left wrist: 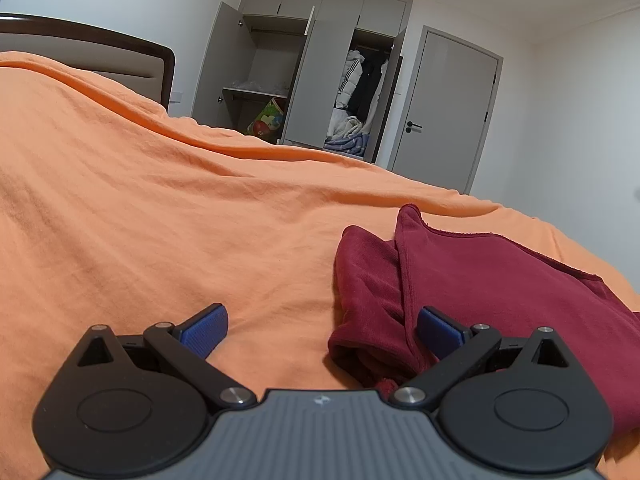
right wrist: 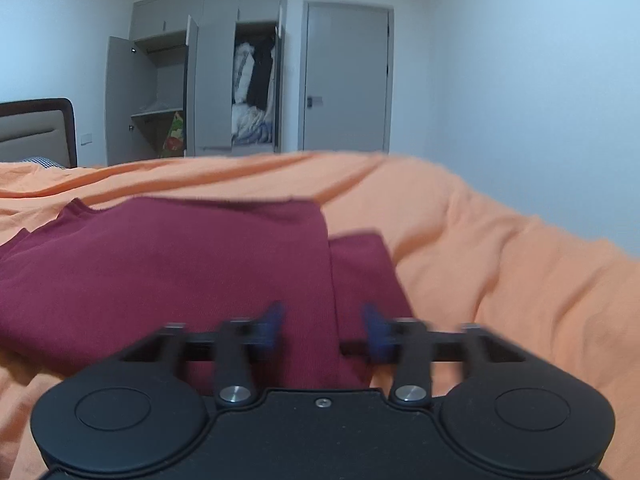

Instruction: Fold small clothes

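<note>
A dark red garment (left wrist: 500, 280) lies partly folded on the orange bedspread (left wrist: 160, 220). In the left wrist view its bunched left edge, a sleeve, sits at the lower right. My left gripper (left wrist: 322, 330) is wide open low over the bed, with that bunched edge just inside the right blue fingertip (left wrist: 438, 330). In the right wrist view the garment (right wrist: 180, 264) spreads flat, with a folded flap on its right side. My right gripper (right wrist: 324, 328) is open and blurred, its fingers straddling the near right edge of the cloth without pinching it.
The orange bedspread (right wrist: 500, 260) covers the whole bed, with wrinkles and a drop-off at the right. A headboard (left wrist: 120, 52) stands at the far left. Beyond the bed are an open grey wardrobe (left wrist: 312, 80) holding clothes and a closed door (left wrist: 452, 112).
</note>
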Motion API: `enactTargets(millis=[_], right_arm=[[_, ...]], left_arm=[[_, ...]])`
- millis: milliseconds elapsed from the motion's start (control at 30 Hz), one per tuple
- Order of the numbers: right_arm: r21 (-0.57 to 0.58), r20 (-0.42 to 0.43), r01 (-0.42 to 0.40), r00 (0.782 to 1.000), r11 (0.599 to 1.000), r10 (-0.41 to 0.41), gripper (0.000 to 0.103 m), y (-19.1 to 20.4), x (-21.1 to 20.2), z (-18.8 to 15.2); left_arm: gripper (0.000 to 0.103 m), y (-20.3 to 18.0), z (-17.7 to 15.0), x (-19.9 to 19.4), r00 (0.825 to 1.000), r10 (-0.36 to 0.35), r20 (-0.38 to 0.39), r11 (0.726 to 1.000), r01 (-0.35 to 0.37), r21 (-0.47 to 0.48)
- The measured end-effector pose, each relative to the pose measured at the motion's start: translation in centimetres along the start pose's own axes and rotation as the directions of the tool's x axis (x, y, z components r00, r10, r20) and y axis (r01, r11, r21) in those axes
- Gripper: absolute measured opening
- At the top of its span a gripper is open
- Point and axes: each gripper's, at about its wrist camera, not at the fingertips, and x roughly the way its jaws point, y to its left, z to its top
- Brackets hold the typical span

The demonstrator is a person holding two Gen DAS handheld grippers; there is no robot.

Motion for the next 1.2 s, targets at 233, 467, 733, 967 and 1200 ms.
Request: enactTargets(millis=[233, 467, 733, 967, 1200], right_arm=[[-0.137, 0.113, -0.038, 0.992, 0.990, 0.054, 0.102, 3.6, 1.0, 4.4], [-0.221, 0.041, -0.166, 0.983, 0.961, 0.179, 0.102, 9.2, 7.2, 9.3], [-0.368, -0.064, -0.118, 0.993, 0.922, 0.102, 0.102, 14.5, 15.9, 10.1], [-0.310, -0.092, -0.139, 0.989, 0.940, 0.116, 0.102, 13.9, 17.8, 6.5], [-0.303, -0.040, -0.126, 0.992, 0.945, 0.119, 0.102, 13.7, 15.9, 5.1]], left_arm=[[0.103, 0.2, -0.1, -0.2, 1.000, -0.008, 0.005, 1.000, 0.008, 0.000], [0.103, 0.3, -0.4, -0.2, 1.000, -0.022, 0.012, 1.000, 0.022, 0.012], [0.103, 0.5, -0.7, -0.1, 0.999, -0.034, 0.026, 0.999, 0.034, 0.015], [0.103, 0.8, -1.0, 0.0, 0.998, -0.045, 0.040, 0.999, 0.044, 0.014], [0.103, 1.0, -0.9, 0.1, 0.998, -0.045, 0.038, 0.999, 0.045, 0.015]])
